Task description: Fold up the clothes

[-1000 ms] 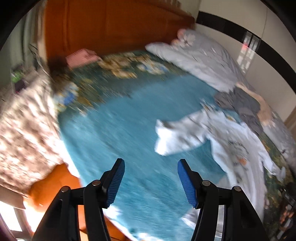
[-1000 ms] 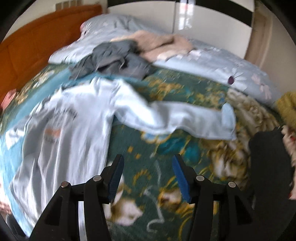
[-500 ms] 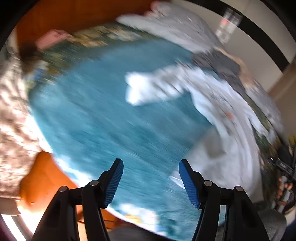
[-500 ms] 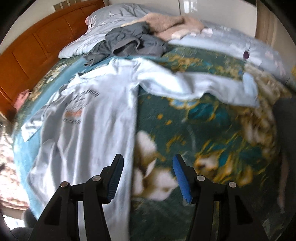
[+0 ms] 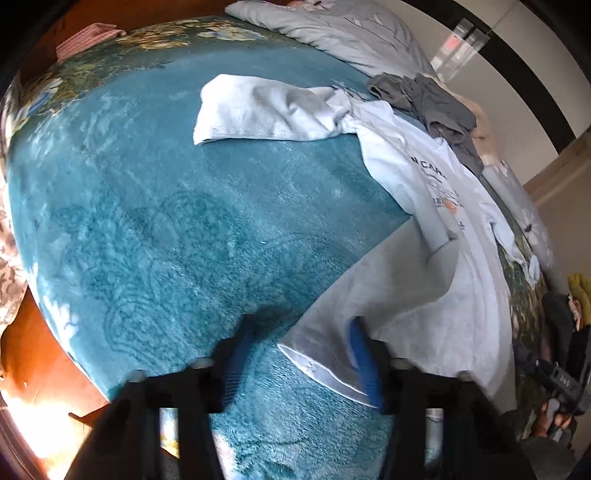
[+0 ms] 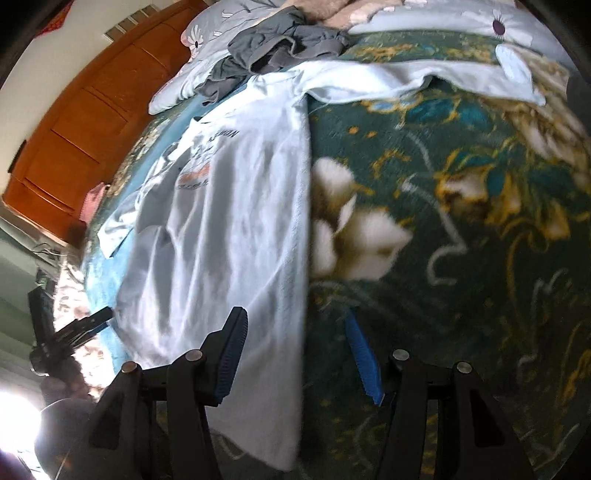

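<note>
A pale blue long-sleeved shirt (image 5: 424, 258) with a chest print lies flat on the bed, its sleeves spread out to the sides. My left gripper (image 5: 301, 354) is low over the shirt's near hem corner. Its jaws are closing with that corner between them: one blue pad lies against the cloth, the other still rests on the teal blanket (image 5: 166, 203). In the right wrist view the shirt (image 6: 229, 240) runs up the left half. My right gripper (image 6: 297, 354) stands open astride the shirt's right side edge near the hem, one finger over cloth, the other over the green floral blanket (image 6: 461, 221).
A heap of grey clothes (image 6: 280, 44) and a beige garment lie by the pale grey pillows (image 5: 332, 33) at the bed's head. An orange wooden headboard (image 6: 85, 122) stands behind. A pink folded item (image 5: 88, 37) sits at the far corner. Bed edge and floor lie just below the left gripper.
Both grippers have tipped down and dropped toward the shirt's hem. The left jaws have narrowed around the hem corner. The right jaws keep the same gap.
</note>
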Available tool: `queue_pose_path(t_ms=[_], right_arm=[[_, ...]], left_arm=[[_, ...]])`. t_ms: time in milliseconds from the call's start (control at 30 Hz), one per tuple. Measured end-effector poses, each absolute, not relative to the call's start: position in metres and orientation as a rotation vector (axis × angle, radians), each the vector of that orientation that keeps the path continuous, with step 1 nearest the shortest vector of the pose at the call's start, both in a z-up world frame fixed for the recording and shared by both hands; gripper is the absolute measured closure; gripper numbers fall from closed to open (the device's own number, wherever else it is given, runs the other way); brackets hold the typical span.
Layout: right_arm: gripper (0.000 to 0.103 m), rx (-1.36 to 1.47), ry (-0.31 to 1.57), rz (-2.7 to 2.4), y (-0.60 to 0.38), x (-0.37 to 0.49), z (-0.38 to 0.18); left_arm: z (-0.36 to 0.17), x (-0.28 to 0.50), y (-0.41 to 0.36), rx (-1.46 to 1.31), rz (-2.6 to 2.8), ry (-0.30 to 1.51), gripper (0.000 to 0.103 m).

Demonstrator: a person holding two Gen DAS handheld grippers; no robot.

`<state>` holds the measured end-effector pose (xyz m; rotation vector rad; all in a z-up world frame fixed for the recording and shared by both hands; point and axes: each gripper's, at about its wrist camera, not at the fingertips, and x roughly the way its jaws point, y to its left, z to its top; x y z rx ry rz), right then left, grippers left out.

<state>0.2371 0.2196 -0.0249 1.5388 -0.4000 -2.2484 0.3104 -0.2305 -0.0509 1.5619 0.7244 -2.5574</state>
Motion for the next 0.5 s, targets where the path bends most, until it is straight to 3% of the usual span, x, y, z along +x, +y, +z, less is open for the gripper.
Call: queue_pose_path(t_ms=[33, 67, 167, 300, 500], right_arm=[[0.046, 1.536, -0.399, -2.243, 0.218, 0.239, -0.025], [0.046, 1.533, -0.395, -2.238, 0.216, 0.242, -0.025], [0.048, 1.543, -0.387, -2.239, 0.214, 0.246, -0.025], [0.066, 1.564, -0.383, -2.247, 0.214, 0.251, -0.026], [0.067, 1.587, -0.459, -2.154, 0.217, 0.257, -0.028]], left_arm=[[-0.053, 0.311, -0.231, 1.561, -2.551, 0.761, 0.094], [-0.054, 0.313, -0.232, 1.555, -2.544, 0.795, 0.097], [-0.053, 0.326, -0.230, 1.514, -2.517, 0.818, 0.099], [-0.048, 0.352, -0.225, 1.497, -2.495, 0.787, 0.099], [-0.051, 0.380, -0.227, 1.504, -2.471, 0.817, 0.099]])
